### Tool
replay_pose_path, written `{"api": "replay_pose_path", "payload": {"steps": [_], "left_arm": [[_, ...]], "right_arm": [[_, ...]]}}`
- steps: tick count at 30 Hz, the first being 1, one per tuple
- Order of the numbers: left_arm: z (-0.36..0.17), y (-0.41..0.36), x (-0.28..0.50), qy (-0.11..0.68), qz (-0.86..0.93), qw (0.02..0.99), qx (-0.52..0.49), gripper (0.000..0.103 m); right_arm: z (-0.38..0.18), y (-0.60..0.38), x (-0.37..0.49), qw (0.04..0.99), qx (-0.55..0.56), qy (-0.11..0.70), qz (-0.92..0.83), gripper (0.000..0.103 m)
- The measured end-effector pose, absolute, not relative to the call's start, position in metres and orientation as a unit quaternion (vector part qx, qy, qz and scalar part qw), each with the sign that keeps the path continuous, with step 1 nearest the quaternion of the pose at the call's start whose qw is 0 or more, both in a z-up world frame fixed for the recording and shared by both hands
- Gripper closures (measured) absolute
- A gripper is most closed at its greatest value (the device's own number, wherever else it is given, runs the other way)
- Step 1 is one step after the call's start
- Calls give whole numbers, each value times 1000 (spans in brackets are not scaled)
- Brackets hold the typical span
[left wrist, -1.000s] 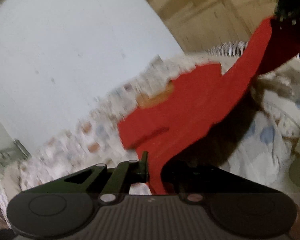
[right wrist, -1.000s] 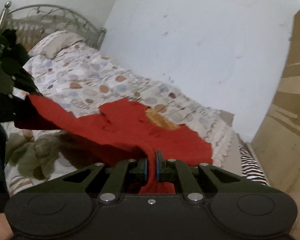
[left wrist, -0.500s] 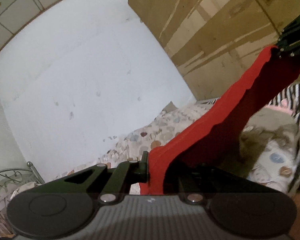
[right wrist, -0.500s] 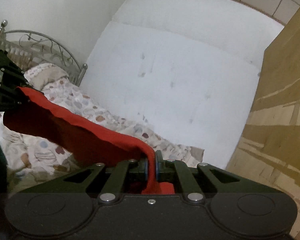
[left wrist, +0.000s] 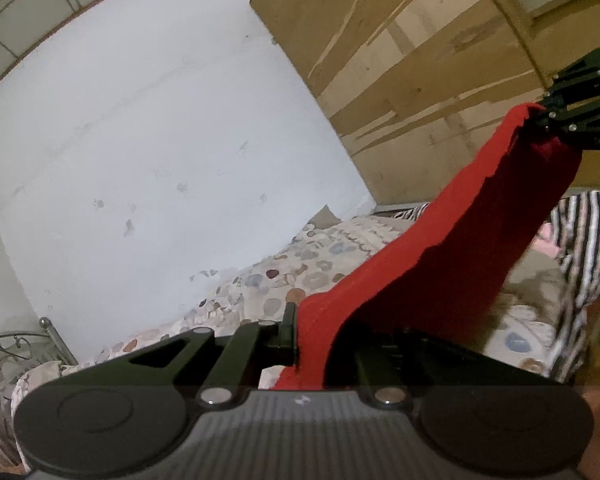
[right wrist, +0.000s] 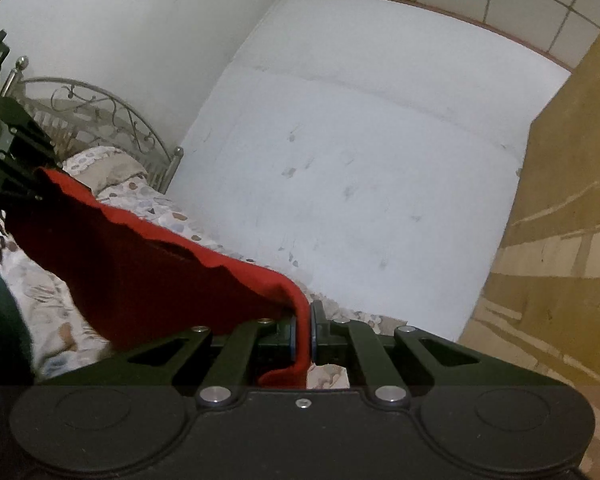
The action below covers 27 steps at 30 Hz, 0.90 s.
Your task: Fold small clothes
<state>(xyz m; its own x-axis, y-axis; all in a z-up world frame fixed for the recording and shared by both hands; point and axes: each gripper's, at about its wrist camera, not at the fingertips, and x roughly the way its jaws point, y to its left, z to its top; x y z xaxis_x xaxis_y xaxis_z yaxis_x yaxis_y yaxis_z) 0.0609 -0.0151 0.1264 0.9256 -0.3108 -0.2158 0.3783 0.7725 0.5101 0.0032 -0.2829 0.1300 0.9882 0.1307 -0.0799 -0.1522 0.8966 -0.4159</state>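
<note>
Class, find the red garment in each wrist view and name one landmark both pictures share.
Left wrist view: the red garment runs from the left gripper at bottom centre up to the right gripper at upper right.
Right wrist view: it stretches from the right gripper at bottom centre up to the left gripper at the left edge.
Shared landmark: the patterned bedsheet under it.

Both grippers now sit higher than 1 second ago, and the red garment, then draped on the bed, hangs stretched clear above it.
</note>
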Motion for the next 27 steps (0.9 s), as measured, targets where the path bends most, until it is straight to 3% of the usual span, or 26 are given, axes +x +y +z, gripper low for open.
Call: {"api": "replay_pose_path", "payload": {"steps": [11, 22, 27], "left_arm": [[115, -20, 250, 156, -175, 941, 245, 95], [20, -22, 402, 266, -177, 931, 176, 95], [-14, -15, 438, 312, -202, 916, 150, 89]], "right_arm": [[134, -292, 198, 973, -201, 88, 75, 96], [39, -284, 350, 964, -163, 206, 48, 96], [-5, -291, 401, 955, -138, 261, 45, 93]]}}
